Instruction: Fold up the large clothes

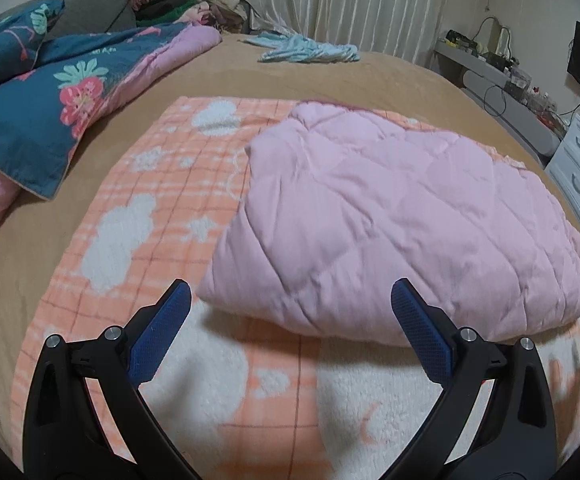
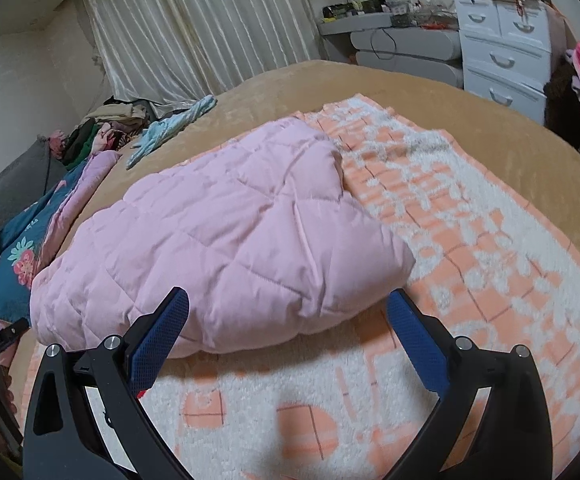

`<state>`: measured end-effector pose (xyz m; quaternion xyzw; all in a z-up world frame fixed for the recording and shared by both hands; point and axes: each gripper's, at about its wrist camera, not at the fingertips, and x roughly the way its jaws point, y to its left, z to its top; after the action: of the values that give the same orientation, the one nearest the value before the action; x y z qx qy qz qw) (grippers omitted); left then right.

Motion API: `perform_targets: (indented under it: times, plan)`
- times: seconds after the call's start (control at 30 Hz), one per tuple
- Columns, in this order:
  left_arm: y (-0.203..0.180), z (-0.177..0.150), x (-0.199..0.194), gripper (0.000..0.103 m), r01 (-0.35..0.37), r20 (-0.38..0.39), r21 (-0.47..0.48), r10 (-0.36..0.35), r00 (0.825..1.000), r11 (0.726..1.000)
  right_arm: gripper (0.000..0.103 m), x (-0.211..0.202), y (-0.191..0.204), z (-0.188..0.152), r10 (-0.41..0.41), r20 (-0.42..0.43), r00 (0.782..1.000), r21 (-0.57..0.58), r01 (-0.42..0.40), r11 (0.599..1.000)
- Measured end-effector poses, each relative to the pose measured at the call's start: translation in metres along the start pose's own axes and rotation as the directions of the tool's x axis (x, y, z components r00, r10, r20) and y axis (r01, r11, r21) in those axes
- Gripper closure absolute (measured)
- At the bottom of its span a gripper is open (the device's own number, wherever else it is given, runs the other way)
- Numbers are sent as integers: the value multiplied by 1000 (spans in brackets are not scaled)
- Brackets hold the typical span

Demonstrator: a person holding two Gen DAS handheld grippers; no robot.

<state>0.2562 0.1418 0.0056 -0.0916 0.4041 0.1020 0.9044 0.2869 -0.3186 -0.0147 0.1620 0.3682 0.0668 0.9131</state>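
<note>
A pink quilted garment (image 1: 389, 220) lies folded into a thick bundle on an orange-and-white checked blanket (image 1: 150, 208) spread over the bed. It also shows in the right wrist view (image 2: 230, 236), on the same blanket (image 2: 469, 260). My left gripper (image 1: 290, 296) is open and empty, just short of the bundle's near edge. My right gripper (image 2: 288, 302) is open and empty, its fingers straddling the bundle's near edge without touching it.
A tan bedspread (image 1: 30, 280) covers the bed. A blue floral duvet (image 1: 42, 100) lies at the left, a light blue garment (image 1: 309, 50) and a clothes pile (image 1: 194, 6) at the far side. White drawers (image 2: 501, 56) and a desk (image 2: 389, 36) stand beyond the bed.
</note>
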Motion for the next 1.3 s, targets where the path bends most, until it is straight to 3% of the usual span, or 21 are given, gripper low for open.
perform_targets:
  times: [0.17, 0.43, 0.57, 0.73, 0.87, 1.3]
  plan:
    - [0, -12, 11, 9, 25, -50, -27, -26, 998, 999, 4, 6, -2, -11, 2, -23, 1000, 25, -1, 1000]
    - [7, -21, 34, 9, 135, -121, -179, -157, 980, 975, 4, 21, -8, -18, -10, -57, 998, 96, 15, 995]
    - [14, -16, 44, 9, 194, -93, -279, -227, 969, 940, 4, 32, -10, -13, -16, -76, 997, 138, 27, 990]
    - [29, -11, 68, 9, 275, -78, -462, -347, 935, 843, 4, 49, -18, -8, 35, -89, 995, 249, -12, 969]
    - [31, -8, 82, 8, 272, -68, -515, -355, 932, 813, 4, 63, -18, -5, 65, -92, 994, 297, -34, 954]
    - [26, -6, 107, 8, 299, -6, -552, -362, 932, 778, 4, 108, -28, 6, 137, -78, 988, 392, -96, 915]
